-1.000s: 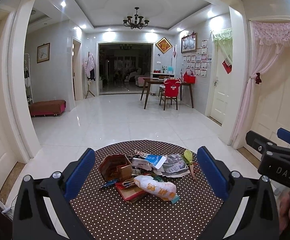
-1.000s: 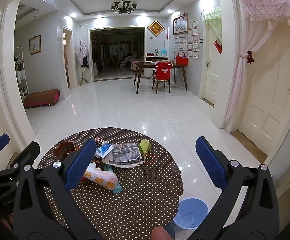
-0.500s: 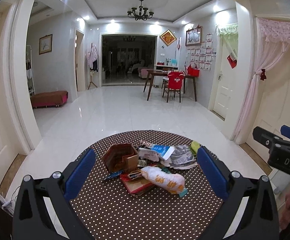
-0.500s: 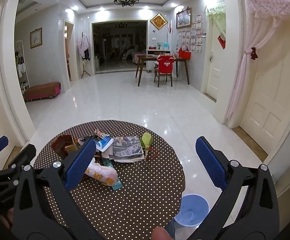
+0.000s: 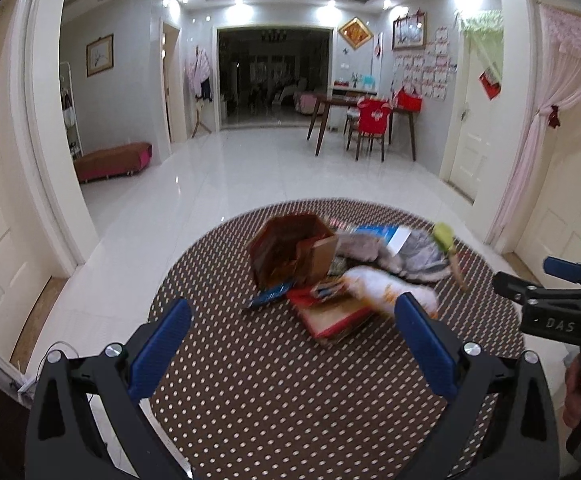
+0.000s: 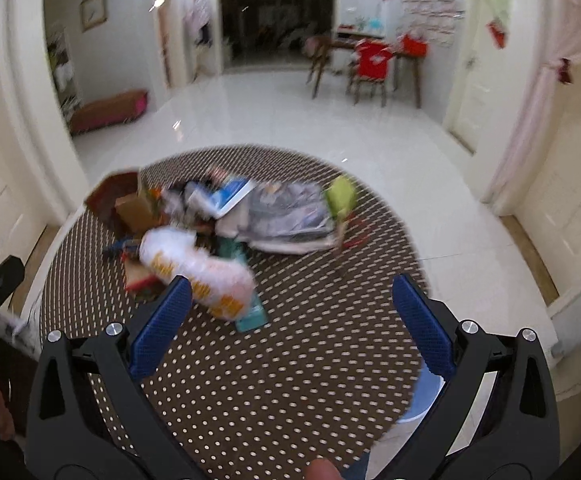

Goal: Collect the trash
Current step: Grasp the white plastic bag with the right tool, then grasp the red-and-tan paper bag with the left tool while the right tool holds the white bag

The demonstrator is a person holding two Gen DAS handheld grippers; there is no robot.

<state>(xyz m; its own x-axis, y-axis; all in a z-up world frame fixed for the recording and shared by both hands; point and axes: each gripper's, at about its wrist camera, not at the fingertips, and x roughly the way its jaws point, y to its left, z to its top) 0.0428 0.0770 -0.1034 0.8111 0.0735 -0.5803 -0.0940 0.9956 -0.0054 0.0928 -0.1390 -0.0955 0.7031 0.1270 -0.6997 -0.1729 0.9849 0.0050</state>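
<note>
**Both tools wide above the trash heap**

The left tool [image 5: 292,330] and the right tool [image 6: 290,314] are both released, grasping nothing, probably ready to pick. The trash pile [image 5: 342,264] lies together at the far middle of the dotted counter [image 5: 274,392].
</note>
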